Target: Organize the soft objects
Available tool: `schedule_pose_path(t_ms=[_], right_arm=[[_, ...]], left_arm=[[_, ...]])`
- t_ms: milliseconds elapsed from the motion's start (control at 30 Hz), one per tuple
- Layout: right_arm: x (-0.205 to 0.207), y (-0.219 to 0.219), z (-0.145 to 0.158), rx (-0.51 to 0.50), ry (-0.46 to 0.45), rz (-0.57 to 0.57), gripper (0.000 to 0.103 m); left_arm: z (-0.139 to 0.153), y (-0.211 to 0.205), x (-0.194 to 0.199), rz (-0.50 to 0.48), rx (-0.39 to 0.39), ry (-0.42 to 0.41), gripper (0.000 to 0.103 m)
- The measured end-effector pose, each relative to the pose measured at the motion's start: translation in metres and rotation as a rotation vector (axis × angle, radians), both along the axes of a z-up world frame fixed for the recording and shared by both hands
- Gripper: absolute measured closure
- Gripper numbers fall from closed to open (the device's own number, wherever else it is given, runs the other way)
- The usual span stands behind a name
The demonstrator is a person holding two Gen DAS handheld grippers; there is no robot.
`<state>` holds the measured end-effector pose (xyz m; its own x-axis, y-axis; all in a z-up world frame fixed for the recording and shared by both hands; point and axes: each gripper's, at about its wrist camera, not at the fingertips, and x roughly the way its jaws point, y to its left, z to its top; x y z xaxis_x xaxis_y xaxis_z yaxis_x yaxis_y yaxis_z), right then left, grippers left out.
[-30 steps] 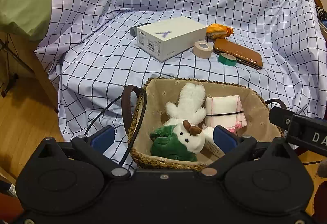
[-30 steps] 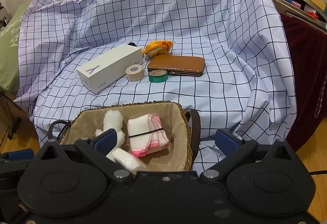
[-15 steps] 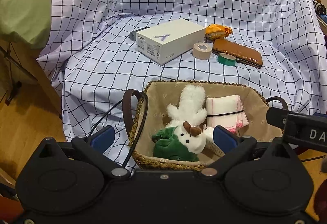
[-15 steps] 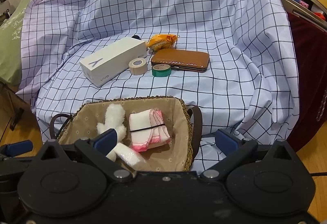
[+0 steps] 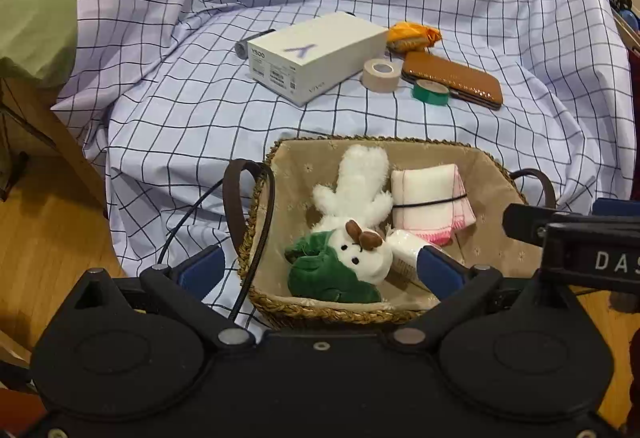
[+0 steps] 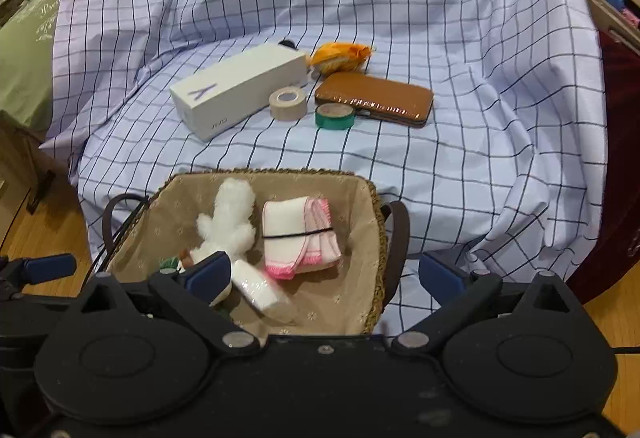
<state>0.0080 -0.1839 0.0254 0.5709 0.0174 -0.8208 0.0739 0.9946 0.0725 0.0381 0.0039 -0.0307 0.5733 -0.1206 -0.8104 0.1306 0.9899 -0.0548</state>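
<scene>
Both tongs spread wide, gripping nothing: left gripper (image 5: 320, 270), right gripper (image 6: 324, 274). Woven basket (image 5: 320, 312) on checked cloth (image 5: 200, 118) holds white plush (image 5: 356, 190), green-clad toy (image 5: 340, 270), banded towel (image 6: 298, 234).

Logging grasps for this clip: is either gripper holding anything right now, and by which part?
Nothing is held. The left gripper and the right gripper are both open, hovering at the basket.
</scene>
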Motion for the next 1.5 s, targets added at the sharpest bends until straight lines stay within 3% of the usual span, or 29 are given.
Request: schedule_pose_path(t_ms=[200,667,933,1100,1267,1500], right_arm=[[0.014,-0.005,-0.003,0.052,0.076,0.001,0.005],[0.04,-0.005,0.013,0.054,0.107,-0.014,0.005],[0.068,-0.015,0.015,0.078,0.203,-0.092,0.005],[0.088,-0.017,0.02,0.022,0.2,-0.099,0.005],[0.109,-0.024,0.027,0.032,0.191,-0.117,0.005],[0.149,-0.045,0.04,0.018,0.101,-0.181,0.007]], left_arm=[[0.001,0.001,0.008,-0.012,-0.004,0.05,0.004],[0.014,0.0,0.038,-0.03,0.023,0.109,0.004],[0.016,0.014,0.066,0.054,-0.036,0.247,0.004],[0.026,0.016,0.084,0.07,-0.02,0.229,0.004],[0.038,0.019,0.111,0.081,-0.013,0.197,0.004],[0.05,0.016,0.144,0.051,-0.005,0.147,0.004]])
